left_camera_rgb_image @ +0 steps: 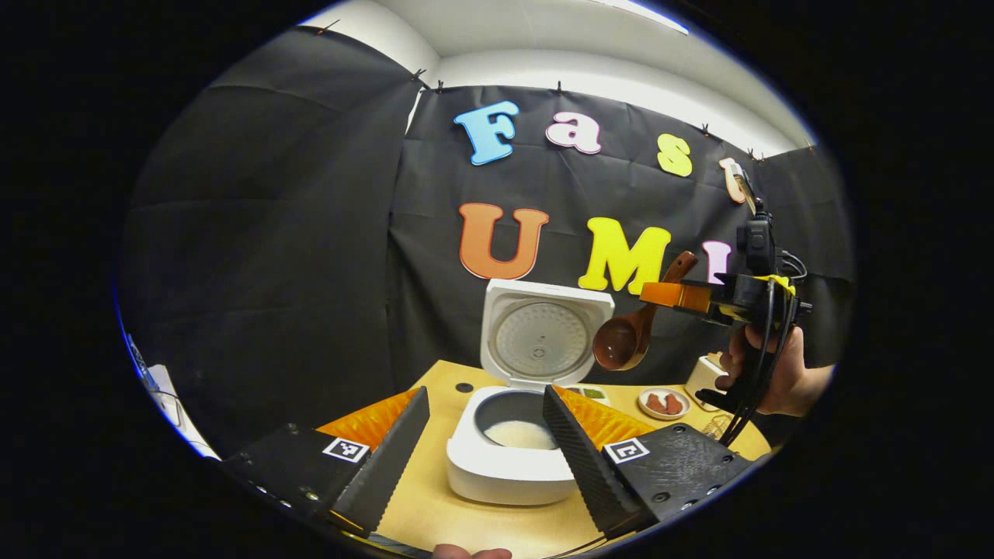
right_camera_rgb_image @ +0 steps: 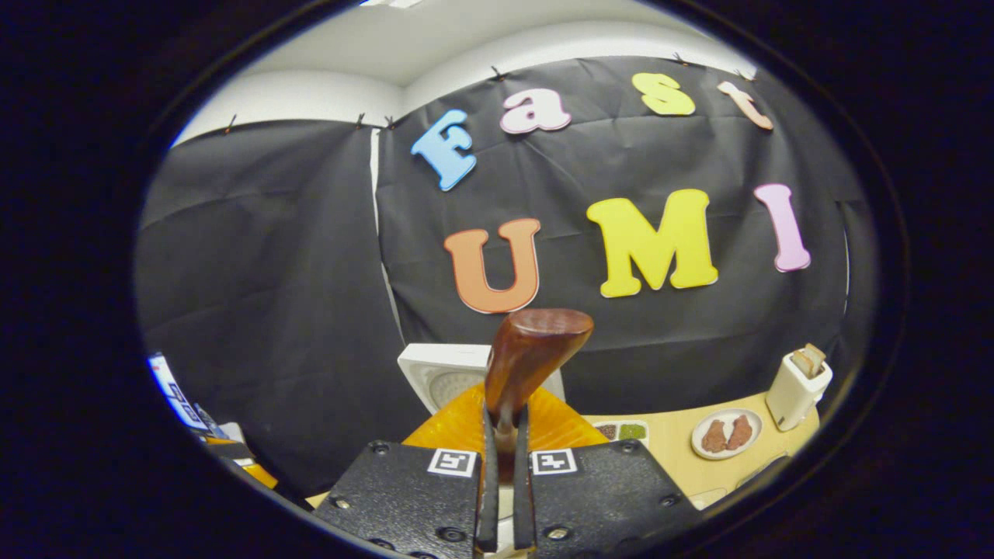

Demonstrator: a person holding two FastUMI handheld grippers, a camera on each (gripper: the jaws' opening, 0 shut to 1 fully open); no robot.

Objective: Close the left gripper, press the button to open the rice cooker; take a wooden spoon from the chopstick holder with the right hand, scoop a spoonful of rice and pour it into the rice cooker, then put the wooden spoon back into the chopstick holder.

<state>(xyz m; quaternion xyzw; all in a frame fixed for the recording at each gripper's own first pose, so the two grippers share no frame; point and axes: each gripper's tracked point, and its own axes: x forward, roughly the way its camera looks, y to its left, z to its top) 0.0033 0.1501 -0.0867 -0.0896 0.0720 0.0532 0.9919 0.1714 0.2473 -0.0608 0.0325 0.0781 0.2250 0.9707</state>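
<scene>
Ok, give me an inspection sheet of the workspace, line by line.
Surface: wooden table.
Job's things: rice cooker with lid up, rice inside; wooden spoon held in the air right of the lid.
Clutter: plate of food, white toaster, tray of condiments.
Grippers: left gripper open before the cooker; right gripper shut on the spoon's handle.
Cables: black ones on the right gripper.
Surroundings: black cloth wall.
</scene>
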